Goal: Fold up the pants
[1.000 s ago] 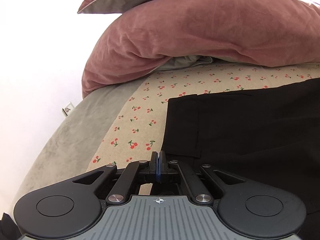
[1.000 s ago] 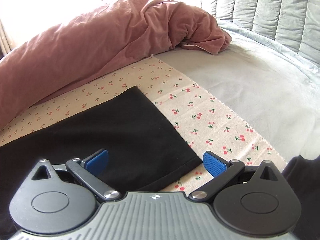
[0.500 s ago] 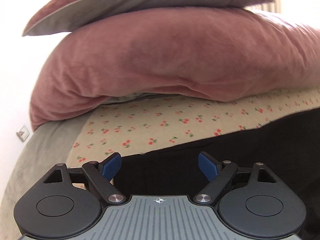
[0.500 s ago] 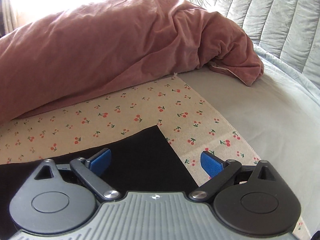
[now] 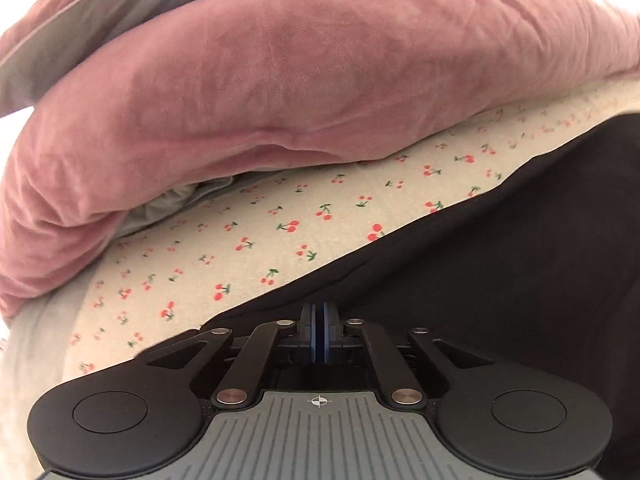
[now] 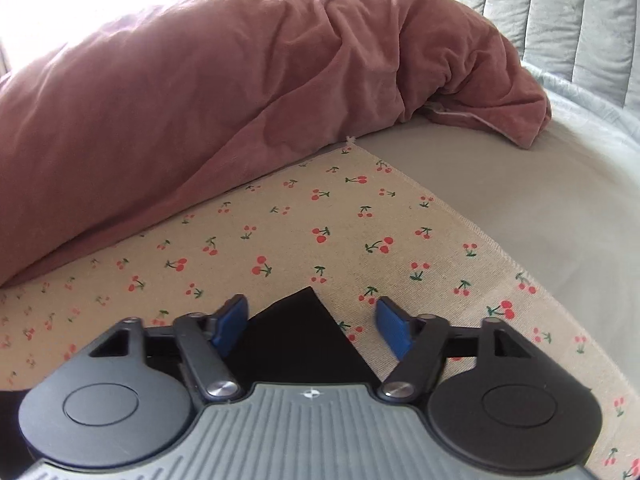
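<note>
Black pants (image 5: pixel 500 280) lie flat on a cream cloth printed with cherries (image 5: pixel 260 256). In the left wrist view my left gripper (image 5: pixel 320 312) sits at the pants' far edge, its blue pads pressed together with the black fabric bunched up around them. In the right wrist view a pointed corner of the pants (image 6: pixel 296 340) lies between the blue pads of my right gripper (image 6: pixel 310 304). Its jaws are closing, and there is still a gap between each pad and the corner.
A bulky pink duvet (image 6: pixel 200 80) lies along the far side of the cherry cloth (image 6: pixel 320 220), close behind both grippers. Grey bed sheet (image 6: pixel 540 208) spreads to the right, with a quilted grey headboard (image 6: pixel 560 12) beyond. A grey-lined pillow (image 5: pixel 80 32) rests on the duvet.
Both grippers moved forward to the pants' far edge. The left one opened wide and then shut at that edge. The right one's pads have come closer together around the pants' corner.
</note>
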### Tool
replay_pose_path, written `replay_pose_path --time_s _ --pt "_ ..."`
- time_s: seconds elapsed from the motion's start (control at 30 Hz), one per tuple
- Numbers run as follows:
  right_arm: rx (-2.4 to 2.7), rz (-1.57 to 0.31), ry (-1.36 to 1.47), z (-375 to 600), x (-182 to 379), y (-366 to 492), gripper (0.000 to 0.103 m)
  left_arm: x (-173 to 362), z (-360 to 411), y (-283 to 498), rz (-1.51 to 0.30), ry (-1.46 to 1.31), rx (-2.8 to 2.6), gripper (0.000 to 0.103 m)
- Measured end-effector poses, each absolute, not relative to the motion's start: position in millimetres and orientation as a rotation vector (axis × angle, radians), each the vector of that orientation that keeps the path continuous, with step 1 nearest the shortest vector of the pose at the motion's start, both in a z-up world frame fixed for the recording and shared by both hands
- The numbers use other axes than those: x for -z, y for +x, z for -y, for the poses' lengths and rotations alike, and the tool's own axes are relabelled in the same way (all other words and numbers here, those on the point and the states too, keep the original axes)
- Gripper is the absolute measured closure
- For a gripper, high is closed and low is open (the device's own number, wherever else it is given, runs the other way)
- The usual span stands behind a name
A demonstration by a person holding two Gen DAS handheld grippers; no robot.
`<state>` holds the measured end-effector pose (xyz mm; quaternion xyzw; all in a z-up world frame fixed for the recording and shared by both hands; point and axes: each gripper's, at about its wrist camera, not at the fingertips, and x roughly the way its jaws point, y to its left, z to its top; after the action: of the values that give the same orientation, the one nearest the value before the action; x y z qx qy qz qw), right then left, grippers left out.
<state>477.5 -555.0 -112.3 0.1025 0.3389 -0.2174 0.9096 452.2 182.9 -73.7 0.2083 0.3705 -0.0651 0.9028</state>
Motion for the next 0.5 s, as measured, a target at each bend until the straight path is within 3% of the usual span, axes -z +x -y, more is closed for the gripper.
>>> replay_pose_path --time_s 0.03,0.07,0.27,0.5 --pt "0.426 -0.689 0.253 555.1 109.5 475.1 0.093 75.7 -175.5 451.0 -0.758 0.489 0.125 0.101" --pt "0.433 -0.673 0.302 556.4 105.8 470.9 0.097 77.4 -170.2 450.8 -0.752 0.525 0.111 0.101" --pt "0.458 -0.568 0.271 548.4 59.2 444.0 0.101 72.6 -154.7 448.2 -0.718 0.648 0.029 0.102" --pt "0.450 -0.386 0.287 538.1 -27.0 396.5 0.103 12.6 -157.4 424.2 -0.600 0.664 -0.077 0.101"
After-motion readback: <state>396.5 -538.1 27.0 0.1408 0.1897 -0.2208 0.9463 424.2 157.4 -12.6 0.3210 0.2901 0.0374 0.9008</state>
